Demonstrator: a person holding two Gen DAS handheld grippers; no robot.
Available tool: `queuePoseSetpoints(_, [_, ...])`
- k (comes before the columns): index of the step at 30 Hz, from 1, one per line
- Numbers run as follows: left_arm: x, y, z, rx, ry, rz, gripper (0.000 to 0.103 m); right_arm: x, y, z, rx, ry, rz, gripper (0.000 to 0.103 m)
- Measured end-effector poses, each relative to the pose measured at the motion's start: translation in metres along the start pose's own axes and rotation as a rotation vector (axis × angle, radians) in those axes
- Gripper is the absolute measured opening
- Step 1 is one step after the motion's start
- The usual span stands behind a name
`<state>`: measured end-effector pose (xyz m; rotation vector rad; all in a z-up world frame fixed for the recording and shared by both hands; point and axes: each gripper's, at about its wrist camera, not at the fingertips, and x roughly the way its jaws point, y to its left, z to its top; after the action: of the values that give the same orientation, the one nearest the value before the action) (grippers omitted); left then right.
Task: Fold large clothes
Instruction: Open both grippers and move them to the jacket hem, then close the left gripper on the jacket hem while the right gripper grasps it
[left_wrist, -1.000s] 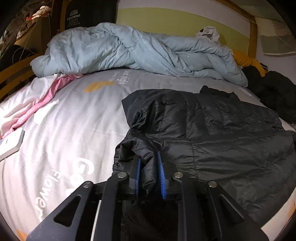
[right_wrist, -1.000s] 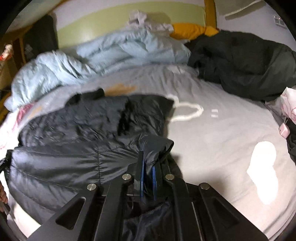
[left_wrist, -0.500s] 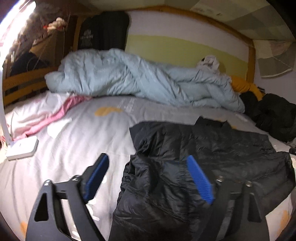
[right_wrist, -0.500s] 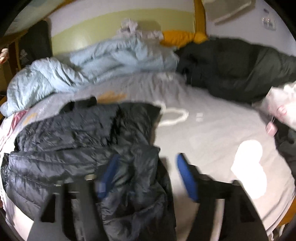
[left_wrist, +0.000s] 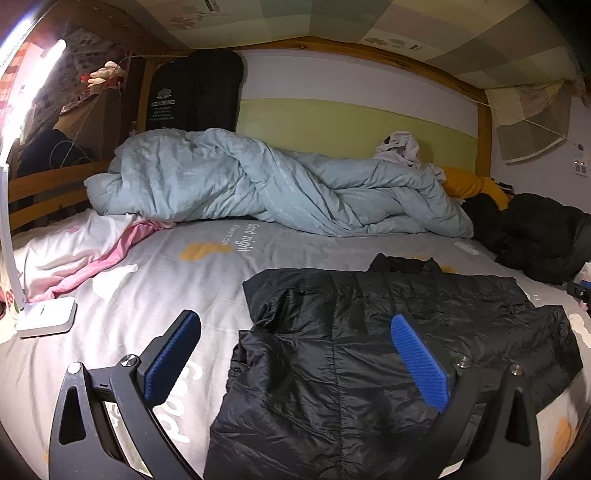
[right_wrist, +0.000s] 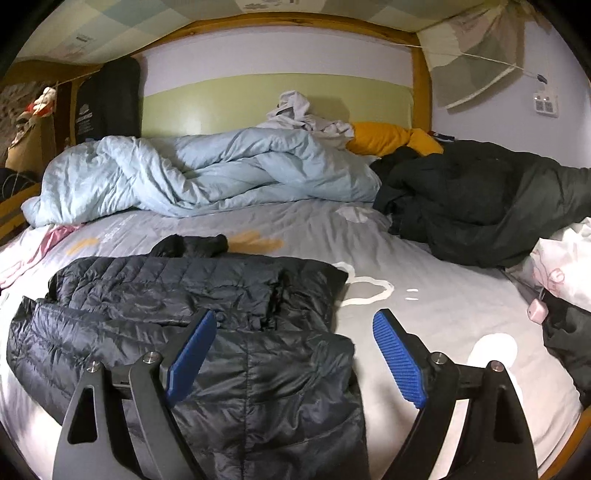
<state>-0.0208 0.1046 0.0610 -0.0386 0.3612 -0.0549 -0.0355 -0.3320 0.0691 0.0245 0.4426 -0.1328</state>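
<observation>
Black jacket (left_wrist: 369, 350) released; both hand-held grippers newly spread.

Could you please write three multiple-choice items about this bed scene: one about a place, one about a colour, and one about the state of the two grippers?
1. Where does the black puffer jacket lie?
A. On the grey bed sheet, in front of the blue duvet
B. On top of the blue duvet
C. On the floor

2. What colour are the pads on the gripper fingers?
A. Red
B. Blue
C. White

3. What is the state of the left gripper and the right gripper?
A. Both shut on the jacket
B. Only the left is open
C. Both open, holding nothing

Answers:
1. A: the jacket is spread flat on the sheet, and the duvet is bunched up behind it.
2. B: the ribbed pads are blue in both wrist views.
3. C: the fingers of each gripper stand wide apart above the jacket, having just been opening, with no cloth pinched between them.
</observation>
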Motion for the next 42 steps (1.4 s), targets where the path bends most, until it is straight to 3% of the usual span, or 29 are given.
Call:
queuePoseSetpoints(9, [-0.003, -0.020, -0.006, 0.053, 0.008, -0.028, 0.102, 0.000, 0.014, -0.005, -0.042, 0.009, 0.019, 0.088])
queuePoseSetpoints(14, [-0.005, -0.035, -0.026, 0.089, 0.077, -0.084, 0.102, -0.001, 0.014, -0.012, -0.029, 0.034, 0.057, 0.088])
queuePoseSetpoints(18, [-0.015, -0.055, -0.051, 0.179, 0.133, -0.141, 0.102, -0.014, 0.019, -0.030, -0.019, 0.066, 0.130, 0.088])
queuePoseSetpoints(23, [-0.027, -0.089, -0.077, 0.380, 0.207, -0.205, 0.097, -0.029, 0.059, -0.058, -0.204, 0.134, 0.229, 0.088])
queuePoseSetpoints(27, [-0.016, -0.105, -0.098, 0.479, 0.286, -0.158, 0.096, -0.028, 0.094, -0.084, -0.387, 0.200, 0.268, 0.088])
queuePoseSetpoints(32, [0.008, -0.095, -0.109, 0.488, 0.349, -0.018, 0.093, -0.018, 0.119, -0.108, -0.526, 0.254, 0.196, 0.088])
queuePoseSetpoints(35, [0.019, -0.083, -0.112, 0.466, 0.363, 0.058, 0.078, -0.003, 0.118, -0.117, -0.580, 0.262, 0.040, 0.088])
queuePoseSetpoints(37, [0.021, -0.075, -0.109, 0.434, 0.367, 0.070, 0.051, 0.007, 0.115, -0.122, -0.622, 0.262, -0.090, 0.088])
queuePoseSetpoints(40, [0.022, -0.072, -0.111, 0.448, 0.366, 0.092, 0.038, 0.009, 0.103, -0.116, -0.568, 0.257, -0.099, 0.085])
queuePoseSetpoints(42, [0.021, -0.075, -0.113, 0.476, 0.359, 0.108, 0.025, 0.008, 0.100, -0.116, -0.554, 0.258, -0.092, 0.053])
